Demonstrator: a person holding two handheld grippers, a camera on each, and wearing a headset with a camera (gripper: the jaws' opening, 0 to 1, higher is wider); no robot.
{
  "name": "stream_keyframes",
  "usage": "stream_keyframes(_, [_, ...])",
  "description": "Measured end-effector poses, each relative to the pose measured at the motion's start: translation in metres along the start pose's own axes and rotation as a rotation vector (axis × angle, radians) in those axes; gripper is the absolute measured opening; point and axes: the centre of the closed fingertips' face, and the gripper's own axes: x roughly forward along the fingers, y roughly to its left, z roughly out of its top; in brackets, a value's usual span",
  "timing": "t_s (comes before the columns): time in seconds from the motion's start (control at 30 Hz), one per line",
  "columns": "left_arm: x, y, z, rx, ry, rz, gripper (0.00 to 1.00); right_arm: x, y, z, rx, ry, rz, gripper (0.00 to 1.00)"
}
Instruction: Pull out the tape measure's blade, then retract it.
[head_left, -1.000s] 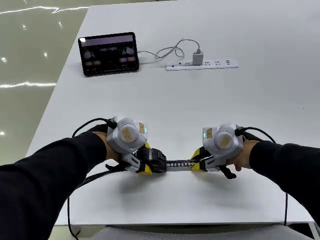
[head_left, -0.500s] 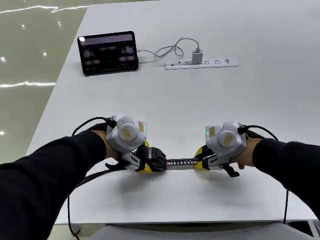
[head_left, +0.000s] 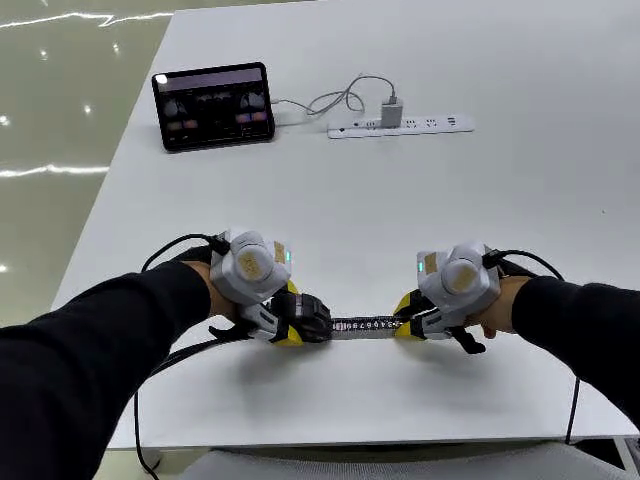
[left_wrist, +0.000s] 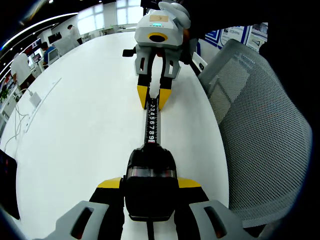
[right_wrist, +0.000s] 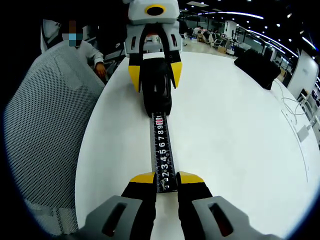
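The right tool (head_left: 404, 322) is sitting farther to the right than a second ago, and the strip of blade (head_left: 365, 324) showing between the two tools is longer. The left tool (head_left: 292, 318) is keeping about the same place.

In the head view, the left tool is clamping the black tape measure case (head_left: 308, 318), its yellow-tipped jaws closed against the case's two sides. The case is resting on the counter (head_left: 400, 200) near its front edge. In the left gripper view, the left tool (left_wrist: 150, 182) is hugging the case (left_wrist: 150, 175) from both sides, and the blade (left_wrist: 151, 122) is running straight away to the right tool (left_wrist: 154, 95).

The blade's long axis is lying left to right along the counter's near edge, with the printed numbers facing up and the case at its left end. In the right gripper view, the right tool (right_wrist: 165, 180) is pinching the blade's (right_wrist: 161, 145) free end, jaws nearly together with the strip between them. The case (right_wrist: 156, 90) is facing it inside the left tool (right_wrist: 152, 70).

The counter is white. A tablet (head_left: 213, 105) with a lit screen is standing at far left, and a cable (head_left: 335, 100) is running from it to a white power strip (head_left: 400, 126). A glossy floor (head_left: 50, 150) is reflecting ceiling lights beyond the left edge. A grey mesh chair (left_wrist: 260, 125) is standing at the near side.
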Motion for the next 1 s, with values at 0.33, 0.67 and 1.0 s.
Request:
stream_keyframes(0.33, [-0.001, -0.001, 0.0, -0.005, -0.002, 0.002, 0.35, -0.004, -0.001, -0.006, 0.002, 0.011, 0.0, 0.11])
stream_keyframes(0.67, [-0.001, -0.001, 0.0, -0.007, -0.001, 0.002, 0.35, -0.012, -0.002, -0.015, 0.006, 0.023, -0.004, 0.11])
stream_keyframes(1.0, [-0.001, -0.001, 0.0, -0.007, -0.002, 0.002, 0.35, -0.019, -0.003, -0.023, 0.012, 0.031, -0.01, 0.11])
